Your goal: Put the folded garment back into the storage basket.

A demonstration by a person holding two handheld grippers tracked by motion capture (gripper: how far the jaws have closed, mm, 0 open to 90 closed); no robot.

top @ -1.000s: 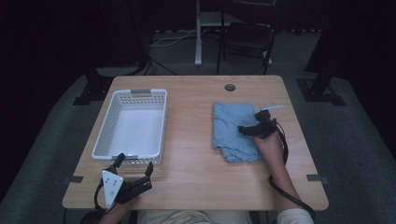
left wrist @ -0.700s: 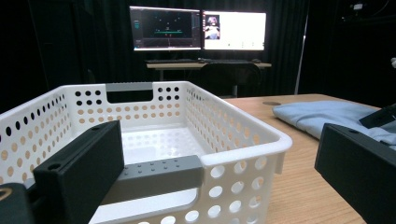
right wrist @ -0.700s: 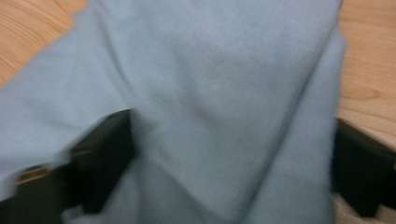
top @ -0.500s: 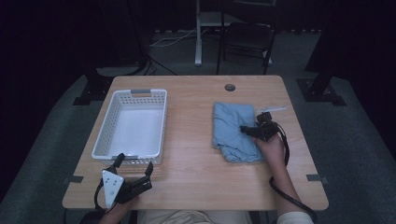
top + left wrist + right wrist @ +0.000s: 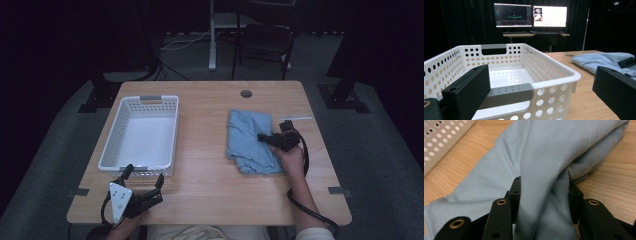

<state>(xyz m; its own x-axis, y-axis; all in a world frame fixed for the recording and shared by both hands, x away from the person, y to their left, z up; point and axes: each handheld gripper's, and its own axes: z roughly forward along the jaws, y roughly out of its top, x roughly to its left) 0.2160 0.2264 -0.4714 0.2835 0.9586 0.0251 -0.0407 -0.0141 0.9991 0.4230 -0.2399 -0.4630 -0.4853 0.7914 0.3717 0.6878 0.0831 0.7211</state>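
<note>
A light blue cloth (image 5: 247, 140) lies rumpled on the right half of the wooden table (image 5: 210, 170). My right gripper (image 5: 265, 137) rests on the cloth's right edge; its jaws have just been closing and now pinch a raised fold of the cloth (image 5: 544, 195) between them. A white perforated basket (image 5: 141, 135) with grey handles stands on the left half. My left gripper (image 5: 144, 176) sits at the table's front left, just short of the basket's near rim (image 5: 529, 86), jaws wide apart with nothing between them.
A round cable hole (image 5: 245, 93) sits in the table's far edge, and a thin white strip (image 5: 295, 118) lies right of the cloth. Chairs and stands are behind the table. Two lit monitors (image 5: 530, 15) stand far back in the left gripper view.
The right gripper has slid a little toward me along the cloth's right edge and its jaws have closed on a fold. The left gripper has stayed put.
</note>
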